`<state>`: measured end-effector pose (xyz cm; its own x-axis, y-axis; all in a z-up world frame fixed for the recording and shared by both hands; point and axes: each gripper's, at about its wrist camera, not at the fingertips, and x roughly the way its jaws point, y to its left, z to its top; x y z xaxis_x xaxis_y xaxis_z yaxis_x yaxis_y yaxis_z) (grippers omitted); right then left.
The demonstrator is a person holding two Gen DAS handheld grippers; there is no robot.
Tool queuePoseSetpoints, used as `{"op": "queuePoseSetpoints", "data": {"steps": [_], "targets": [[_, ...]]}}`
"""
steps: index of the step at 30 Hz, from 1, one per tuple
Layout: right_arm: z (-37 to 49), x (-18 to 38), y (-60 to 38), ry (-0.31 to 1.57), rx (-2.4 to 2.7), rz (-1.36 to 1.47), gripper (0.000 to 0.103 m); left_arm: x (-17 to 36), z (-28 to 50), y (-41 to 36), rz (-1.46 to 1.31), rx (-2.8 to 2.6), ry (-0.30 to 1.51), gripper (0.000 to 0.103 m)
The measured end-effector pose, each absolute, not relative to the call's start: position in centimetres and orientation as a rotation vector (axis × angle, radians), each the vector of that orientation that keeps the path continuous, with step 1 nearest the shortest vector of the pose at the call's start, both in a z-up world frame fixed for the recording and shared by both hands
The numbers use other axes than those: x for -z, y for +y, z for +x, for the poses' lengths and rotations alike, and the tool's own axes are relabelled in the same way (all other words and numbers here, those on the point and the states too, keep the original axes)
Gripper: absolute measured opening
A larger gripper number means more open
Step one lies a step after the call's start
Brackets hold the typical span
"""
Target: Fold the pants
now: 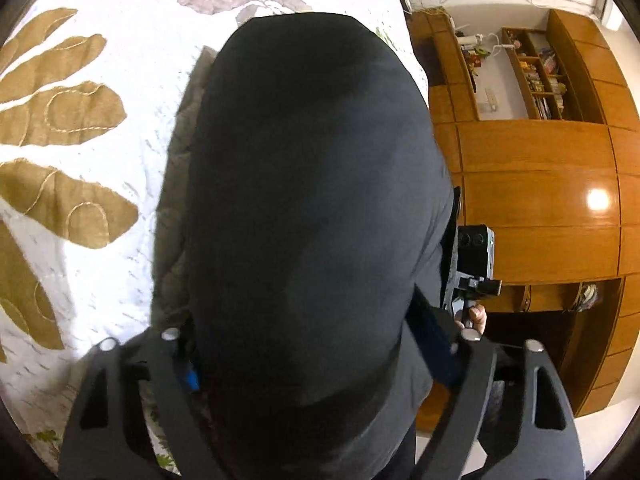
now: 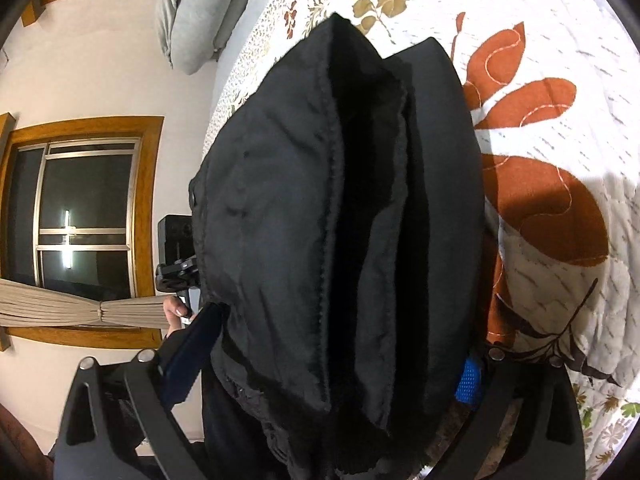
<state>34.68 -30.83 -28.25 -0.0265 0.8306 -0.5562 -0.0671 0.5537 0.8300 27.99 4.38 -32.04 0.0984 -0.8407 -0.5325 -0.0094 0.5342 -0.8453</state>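
Observation:
The black pants (image 1: 304, 208) hang in front of my left gripper (image 1: 320, 368), whose two dark fingers close on the cloth, lifted above the bed. In the right wrist view the same pants (image 2: 312, 220) show several bunched layers with a seam, held up between the fingers of my right gripper (image 2: 328, 376). The far end of the pants reaches toward the bedspread. The other gripper shows beside the pants in each view: the right one (image 1: 476, 264) in the left wrist view, the left one (image 2: 180, 256) in the right wrist view, each held in a hand.
A white quilted bedspread (image 1: 80, 80) with brown, grey and rust leaf shapes lies under the pants. A wooden wall cabinet (image 1: 540, 200) with shelves stands beyond the bed. A grey pillow (image 2: 196, 12), a window (image 2: 84, 208) and a tied curtain (image 2: 80, 312) are on the other side.

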Motion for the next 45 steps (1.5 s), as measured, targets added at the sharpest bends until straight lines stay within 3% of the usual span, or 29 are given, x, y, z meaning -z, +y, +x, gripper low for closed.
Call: {"op": "queuePoseSetpoints", "data": {"steps": [2,5,11,17,23,31,40,45], "targets": [[34.6,28.1,-30.7,1.420,-0.813,0.702,0.078,31.9,27.9,4.6,-0.825,0.715,1.337,0.066],[34.3,27.5,-30.2,1.398,-0.813,0.673,0.061,31.5,27.7,4.8,-0.832,0.691,1.324,0.056],[34.3,25.6,-29.9,1.374,-0.815,0.656,0.043,30.2,27.3,4.6,-0.825,0.687,1.294,0.041],[34.6,22.9,-28.3,1.344,-0.850,0.622,0.040,28.1,27.4,5.4,-0.802,0.690,1.264,0.033],[36.4,20.8,-26.4,1.324,-0.898,0.580,0.040,25.0,29.5,9.0,-0.768,0.668,1.210,0.033],[39.0,20.7,-24.0,1.315,-0.940,0.519,0.040,22.9,37.8,16.8,-0.769,0.572,1.166,0.033],[49.3,24.7,-17.6,1.384,-0.922,0.491,0.040,26.8,46.7,23.1,-0.818,0.495,1.246,0.033],[50.8,29.6,-16.7,1.440,-0.877,0.535,0.043,30.1,47.6,25.3,-0.858,0.470,1.271,0.041]]}}
